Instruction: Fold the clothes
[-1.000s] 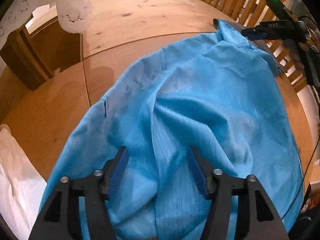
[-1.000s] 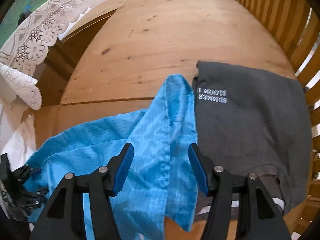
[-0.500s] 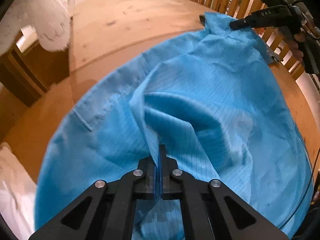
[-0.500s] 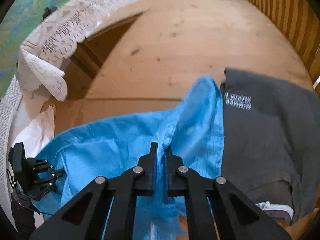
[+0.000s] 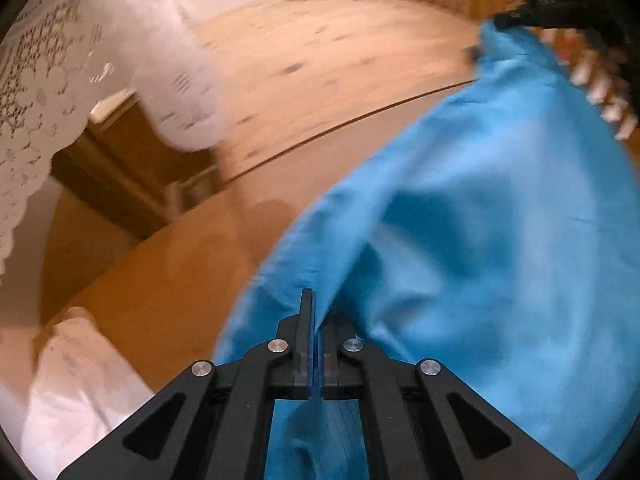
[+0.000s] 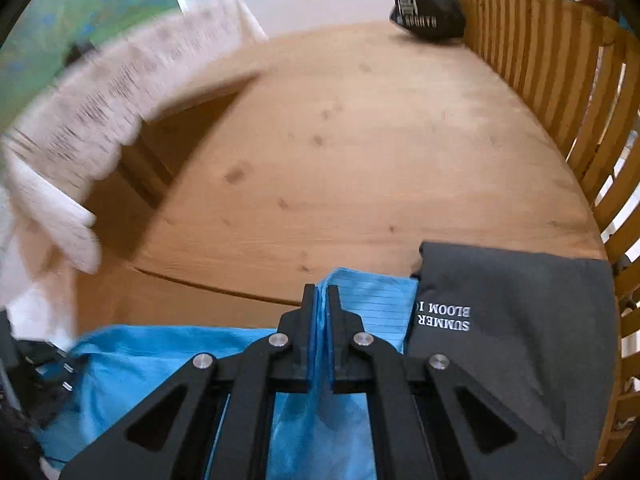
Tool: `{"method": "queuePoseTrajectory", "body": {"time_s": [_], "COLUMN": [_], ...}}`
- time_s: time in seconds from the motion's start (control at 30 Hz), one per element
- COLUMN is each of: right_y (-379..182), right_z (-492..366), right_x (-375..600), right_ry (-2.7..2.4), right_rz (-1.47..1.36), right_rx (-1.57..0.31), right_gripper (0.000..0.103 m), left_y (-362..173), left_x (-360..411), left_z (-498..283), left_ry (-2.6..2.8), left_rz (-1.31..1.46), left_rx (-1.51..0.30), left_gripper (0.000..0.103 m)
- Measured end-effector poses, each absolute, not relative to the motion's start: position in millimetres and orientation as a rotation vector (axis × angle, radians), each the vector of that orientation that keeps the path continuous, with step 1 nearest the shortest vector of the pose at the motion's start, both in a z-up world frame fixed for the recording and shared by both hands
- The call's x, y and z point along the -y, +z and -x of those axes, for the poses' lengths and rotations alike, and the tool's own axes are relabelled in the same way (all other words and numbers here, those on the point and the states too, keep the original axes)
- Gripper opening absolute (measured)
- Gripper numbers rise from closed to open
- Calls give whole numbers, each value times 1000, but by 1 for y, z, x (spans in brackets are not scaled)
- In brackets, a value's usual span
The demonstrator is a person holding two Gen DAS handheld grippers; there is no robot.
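Note:
A bright blue garment [image 5: 480,240] is stretched between both grippers above a round wooden table [image 5: 340,60]. My left gripper [image 5: 316,312] is shut on a pinched fold of the blue cloth near its lower edge. In the right wrist view my right gripper [image 6: 323,296] is shut on another edge of the blue garment [image 6: 160,352], close to a folded dark grey garment [image 6: 520,320] with white lettering. The right gripper's black tip [image 5: 532,8] shows at the top right of the left wrist view, holding the far corner. The left wrist view is motion-blurred.
White lace cloth [image 6: 100,88] hangs over furniture left of the table. A white fabric pile [image 5: 80,392] lies at the lower left. A black bag [image 6: 430,10] sits at the table's far edge. Slatted wooden chair backs [image 6: 560,80] line the right side.
Both grippers went from open to shut on the blue garment, then lifted it and pulled it back. The cloth now hangs off the table between them.

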State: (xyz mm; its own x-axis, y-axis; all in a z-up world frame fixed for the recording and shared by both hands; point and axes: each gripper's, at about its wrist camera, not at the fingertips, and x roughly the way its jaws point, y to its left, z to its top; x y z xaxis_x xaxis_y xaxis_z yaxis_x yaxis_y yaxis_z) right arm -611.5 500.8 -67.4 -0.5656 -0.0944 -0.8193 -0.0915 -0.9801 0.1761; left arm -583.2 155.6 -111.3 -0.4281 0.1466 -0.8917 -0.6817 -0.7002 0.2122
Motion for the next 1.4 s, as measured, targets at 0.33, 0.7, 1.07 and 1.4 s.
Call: {"method": "queuePoseTrajectory", "body": {"time_s": [0.33, 0.7, 1.07, 1.4], "right_y": [-91, -25, -63, -126], "right_z": [609, 575, 617, 618], "right_x": [-484, -484, -498, -372], "right_ry": [-2836, -3008, -2826, -2479], "right_rz": [-1531, -1368, -1452, -1707], "right_rx": [210, 203, 351, -134], "right_gripper": [4, 4, 5, 2], "left_y": [-130, -86, -136, -131], "left_x": [-153, -146, -144, -135], "left_z": [592, 565, 607, 604], "left_ry": [2143, 2274, 2217, 2207], "left_rz": [1267, 1170, 1296, 1277], "left_rx": [-766, -790, -815, -802], "left_gripper": [0, 0, 0, 0]}}
